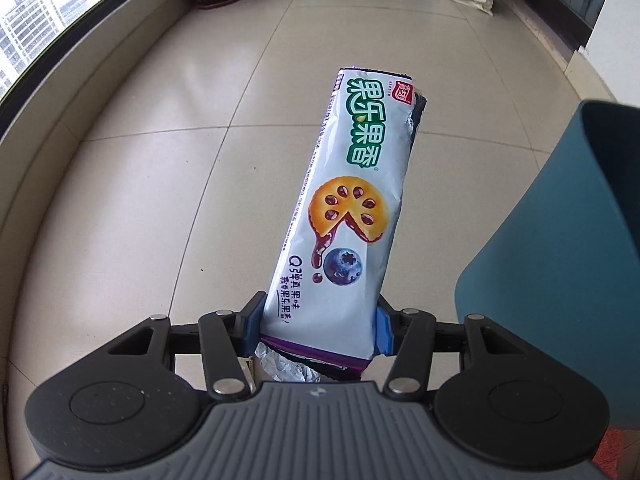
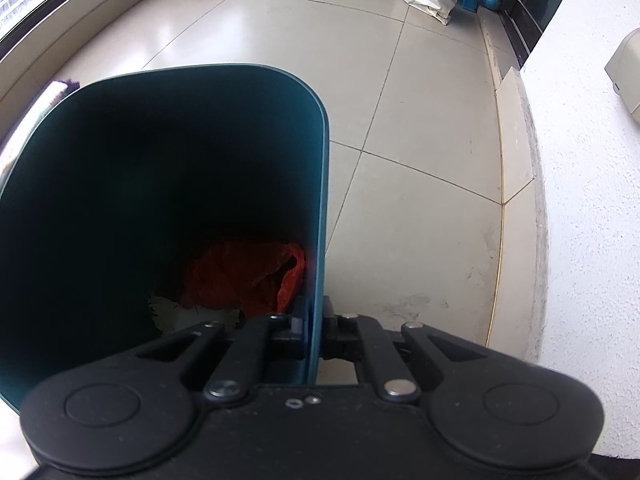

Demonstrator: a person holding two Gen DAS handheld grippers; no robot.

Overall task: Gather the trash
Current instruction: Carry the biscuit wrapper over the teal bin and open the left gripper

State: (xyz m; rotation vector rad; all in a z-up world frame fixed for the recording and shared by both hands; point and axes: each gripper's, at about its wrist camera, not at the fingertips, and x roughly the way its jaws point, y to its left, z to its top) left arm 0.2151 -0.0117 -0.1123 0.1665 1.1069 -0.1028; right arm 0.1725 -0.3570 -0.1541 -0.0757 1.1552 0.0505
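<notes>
I hold the biscuit wrapper (image 1: pixel 344 216) in the left gripper (image 1: pixel 316 326), pads clamped across its lower end, above the tiled floor (image 1: pixel 160 160). The wrapper appears light, thin and slick; I judge it crushable and prone to slip, so the hold near the crimped end seems right. The right gripper (image 2: pixel 314 332) is clenched on the rim of the teal bin (image 2: pixel 256 80), one finger inside the wall and one outside. The bin lies just right of the wrapper. Red plastic (image 2: pixel 256 276) sits inside it.
</notes>
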